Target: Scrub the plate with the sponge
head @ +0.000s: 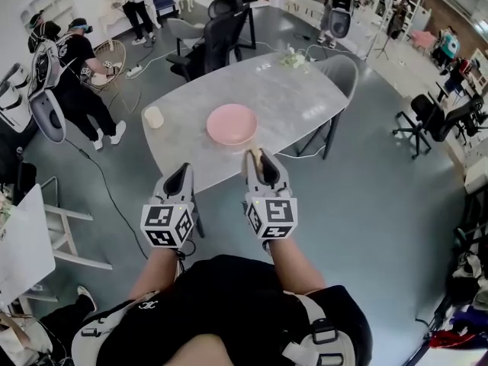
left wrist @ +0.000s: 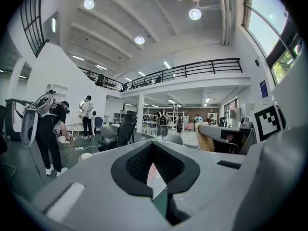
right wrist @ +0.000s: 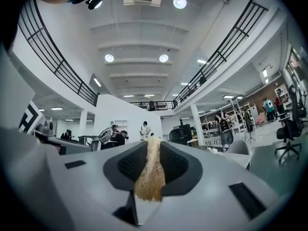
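Pale grey oval stone-look table (head: 305, 90) ahead of both grippers. Round pink plate (head: 232, 123) lies on it, just beyond right gripper (head: 258, 157) tips; prob. stiff, slick, breakable, so steady at rim. Tan fibrous sponge (right wrist: 150, 174), prob. light & squashy, pinched betw. right jaws. Left gripper (head: 183, 172) clenched, empty.

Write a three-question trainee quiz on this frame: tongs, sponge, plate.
1. True or false: the right tongs are shut on the tan fibrous sponge.
2. Where is the pink plate? A: on the grey oval table. B: on an office chair. C: on the floor.
3. Short answer: what do the left tongs hold?

Key: 1 true. 2 A. 3 nothing; they are shut and empty.
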